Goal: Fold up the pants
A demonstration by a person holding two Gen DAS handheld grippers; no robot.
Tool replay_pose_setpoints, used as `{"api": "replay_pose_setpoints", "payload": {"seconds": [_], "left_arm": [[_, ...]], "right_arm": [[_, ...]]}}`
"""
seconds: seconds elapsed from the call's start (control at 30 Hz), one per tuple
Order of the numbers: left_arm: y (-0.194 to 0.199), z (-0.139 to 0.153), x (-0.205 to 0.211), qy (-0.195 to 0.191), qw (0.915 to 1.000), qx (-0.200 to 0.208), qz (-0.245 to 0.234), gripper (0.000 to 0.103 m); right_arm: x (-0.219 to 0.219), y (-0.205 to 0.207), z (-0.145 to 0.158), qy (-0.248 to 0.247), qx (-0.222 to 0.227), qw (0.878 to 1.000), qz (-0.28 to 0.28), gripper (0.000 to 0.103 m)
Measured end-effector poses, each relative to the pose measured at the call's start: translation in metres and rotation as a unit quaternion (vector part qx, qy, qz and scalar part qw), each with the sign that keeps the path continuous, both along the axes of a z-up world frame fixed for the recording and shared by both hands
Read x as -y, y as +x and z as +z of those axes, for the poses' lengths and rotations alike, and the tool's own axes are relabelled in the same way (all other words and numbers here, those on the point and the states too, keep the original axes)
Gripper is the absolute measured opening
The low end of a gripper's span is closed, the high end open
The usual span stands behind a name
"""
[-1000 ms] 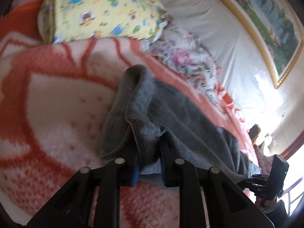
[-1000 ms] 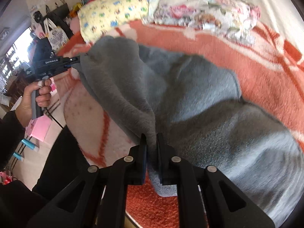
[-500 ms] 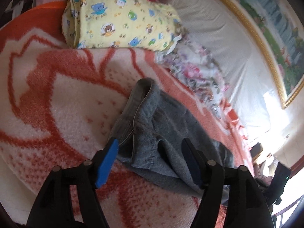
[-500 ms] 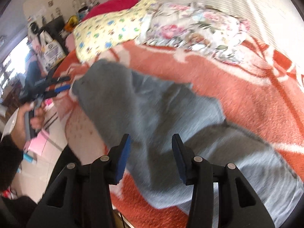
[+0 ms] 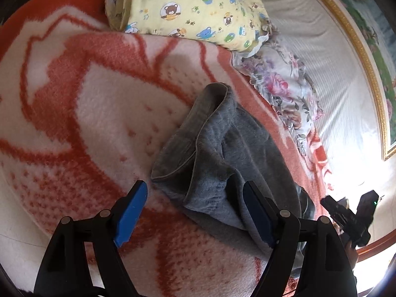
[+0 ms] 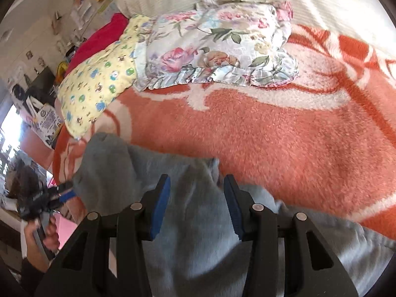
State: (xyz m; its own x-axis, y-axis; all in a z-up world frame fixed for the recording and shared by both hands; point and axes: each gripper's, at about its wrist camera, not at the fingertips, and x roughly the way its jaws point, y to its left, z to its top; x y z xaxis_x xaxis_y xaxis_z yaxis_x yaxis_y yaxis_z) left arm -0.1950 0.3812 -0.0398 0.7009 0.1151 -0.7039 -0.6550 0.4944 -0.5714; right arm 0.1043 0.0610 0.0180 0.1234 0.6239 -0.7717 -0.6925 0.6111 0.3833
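Orange-and-white blanket (image 5: 74,128) on bed, pillows at 12 o'clock. Grey pants (image 5: 222,153) lie between spread pads of left gripper (image 5: 195,212), long axis toward 5 o'clock. Right gripper (image 6: 196,205) also released, empty, over pants. Left sits nearer the waistband end.

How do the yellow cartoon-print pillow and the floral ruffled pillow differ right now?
The yellow cartoon-print pillow carries small bears and animals and has a plain edge; the floral ruffled pillow shows large roses and has a frilled edge. The yellow one lies left of the floral one, its corner overlapping it. Both rest on the orange-and-white fleece blanket.
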Motion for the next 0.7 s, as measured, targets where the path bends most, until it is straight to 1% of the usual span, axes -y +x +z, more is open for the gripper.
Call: {"api": "replay_pose_setpoints", "payload": {"seconds": [0.1, 0.2, 0.3, 0.33, 0.37, 0.4, 0.43, 0.47, 0.5, 0.53, 0.57, 0.6, 0.67, 0.7], "left_arm": [[0.009, -0.003, -0.002, -0.004, 1.0000, -0.008, -0.002, 0.081], [0.020, -0.006, -0.005, -0.003, 0.9999, -0.013, 0.002, 0.083], [0.032, -0.010, -0.010, -0.001, 0.9997, -0.024, 0.009, 0.084], [0.035, -0.012, -0.011, 0.000, 0.9996, -0.026, 0.011, 0.084], [0.038, -0.014, -0.011, 0.003, 0.9996, -0.025, 0.010, 0.083], [0.042, -0.015, -0.011, 0.012, 0.9996, -0.023, 0.007, 0.083], [0.046, -0.016, -0.010, 0.021, 0.9995, -0.021, 0.004, 0.080], [0.048, -0.016, -0.010, 0.030, 0.9993, -0.019, 0.001, 0.066], [0.051, -0.017, -0.010, 0.036, 0.9992, -0.013, -0.009, 0.041], [0.052, -0.018, -0.012, 0.025, 0.9995, 0.002, -0.018, 0.033], [0.051, -0.019, -0.014, 0.015, 0.9996, 0.016, -0.018, 0.031], [0.048, -0.017, -0.015, 0.016, 0.9993, 0.032, -0.015, 0.027], [0.041, -0.005, -0.013, 0.033, 0.9975, 0.060, -0.017, 0.026], [0.034, 0.006, -0.010, 0.042, 0.9957, 0.080, -0.017, 0.025]], "right_arm": [[-0.017, 0.013, -0.014, -0.012, -0.024, 1.000, 0.002, 0.046], [-0.031, 0.027, -0.034, -0.027, -0.063, 0.998, -0.007, 0.046], [-0.042, 0.039, -0.057, -0.039, -0.107, 0.993, -0.011, 0.046], [-0.045, 0.041, -0.062, -0.041, -0.114, 0.993, -0.008, 0.045], [-0.047, 0.042, -0.066, -0.042, -0.121, 0.992, -0.004, 0.041], [-0.049, 0.042, -0.071, -0.041, -0.127, 0.991, 0.001, 0.028], [-0.050, 0.043, -0.073, -0.041, -0.126, 0.991, 0.001, 0.017], [-0.050, 0.043, -0.073, -0.039, -0.122, 0.992, 0.002, 0.017], [-0.050, 0.042, -0.072, -0.033, -0.118, 0.992, 0.003, 0.014], [-0.050, 0.041, -0.069, -0.026, -0.112, 0.993, 0.006, 0.013], [-0.050, 0.040, -0.065, -0.022, -0.102, 0.994, 0.010, 0.012], [-0.050, 0.038, -0.059, -0.019, -0.091, 0.996, 0.015, 0.012], [-0.053, 0.036, -0.047, -0.014, -0.069, 0.997, 0.024, 0.012], [-0.055, 0.036, -0.039, -0.009, -0.057, 0.998, 0.029, 0.011]]}}
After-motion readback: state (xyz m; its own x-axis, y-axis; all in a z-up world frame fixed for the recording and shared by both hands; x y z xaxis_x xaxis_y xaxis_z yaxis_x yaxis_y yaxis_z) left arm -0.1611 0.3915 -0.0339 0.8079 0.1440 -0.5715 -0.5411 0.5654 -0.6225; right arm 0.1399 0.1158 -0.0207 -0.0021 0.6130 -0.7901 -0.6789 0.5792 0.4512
